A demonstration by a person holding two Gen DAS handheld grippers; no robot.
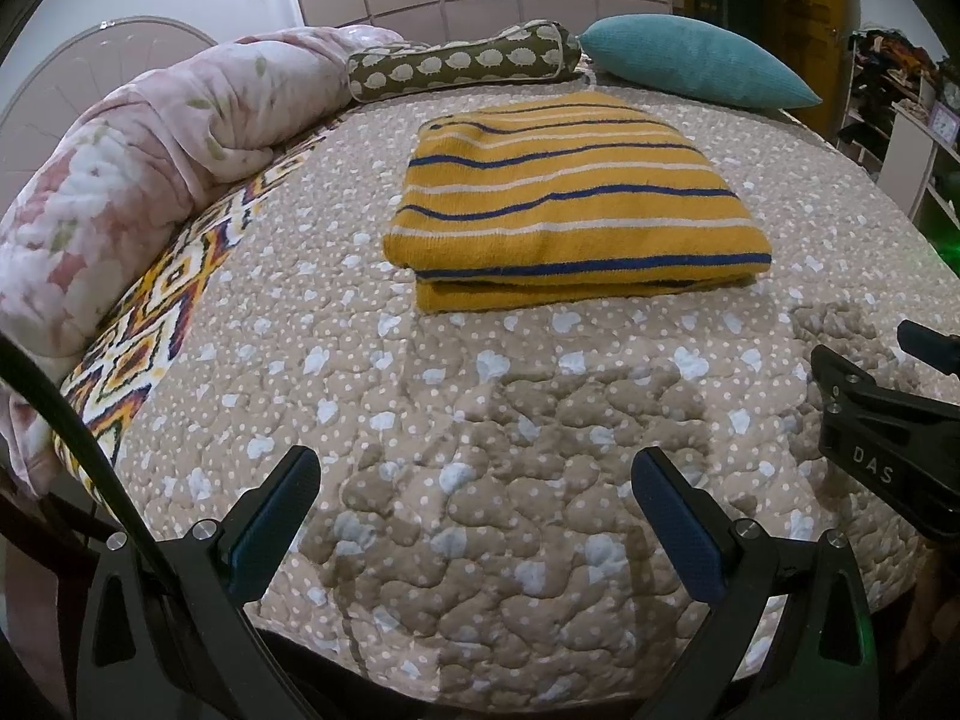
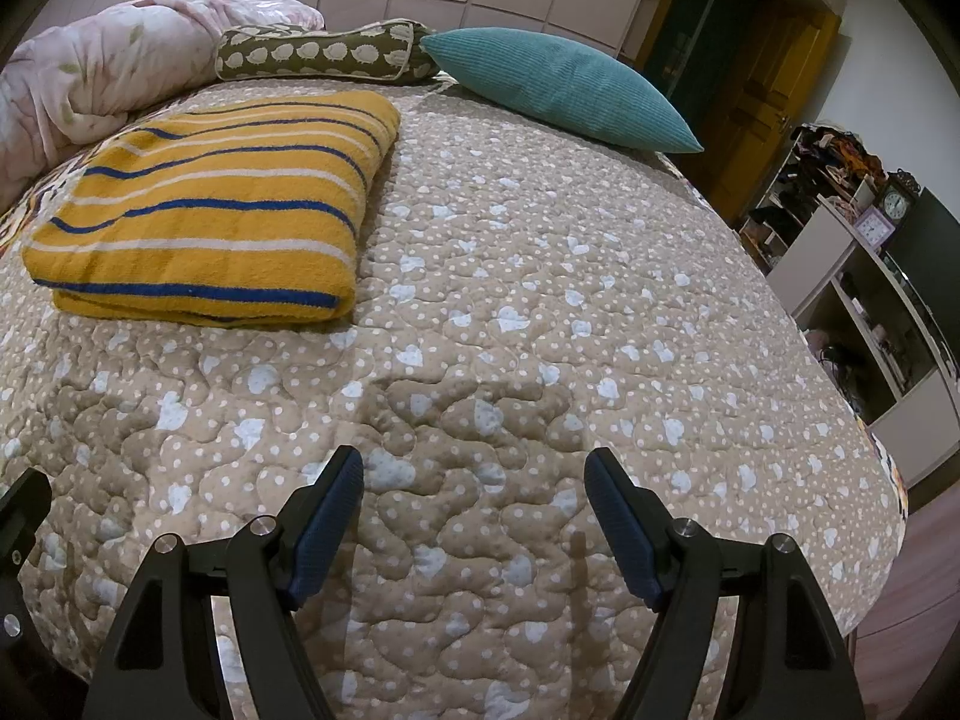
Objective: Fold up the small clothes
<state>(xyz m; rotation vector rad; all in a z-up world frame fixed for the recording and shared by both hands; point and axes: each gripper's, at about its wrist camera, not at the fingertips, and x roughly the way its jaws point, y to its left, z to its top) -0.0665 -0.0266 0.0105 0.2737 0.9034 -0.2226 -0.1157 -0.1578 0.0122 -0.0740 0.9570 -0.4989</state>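
Both wrist cameras are looking steeply down along their fingers, sitting close over the quilted bedspread (image 1: pixel 480 540) at its near edge. Both are sharing the folded striped garment (image 2: pixel 210 204) and pillows; the right gripper (image 1: pixel 888 396) is probably edging into the left view.

Home bedroom: quilted bedspread (image 2: pixel 540 312), teal pillow (image 2: pixel 558 87), floral duvet (image 1: pixel 150 138), cluttered shelves (image 2: pixel 852 276).

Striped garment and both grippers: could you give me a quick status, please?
Left gripper and right gripper open, empty, above the quilt. Yellow striped garment lies folded. Nothing in the way.
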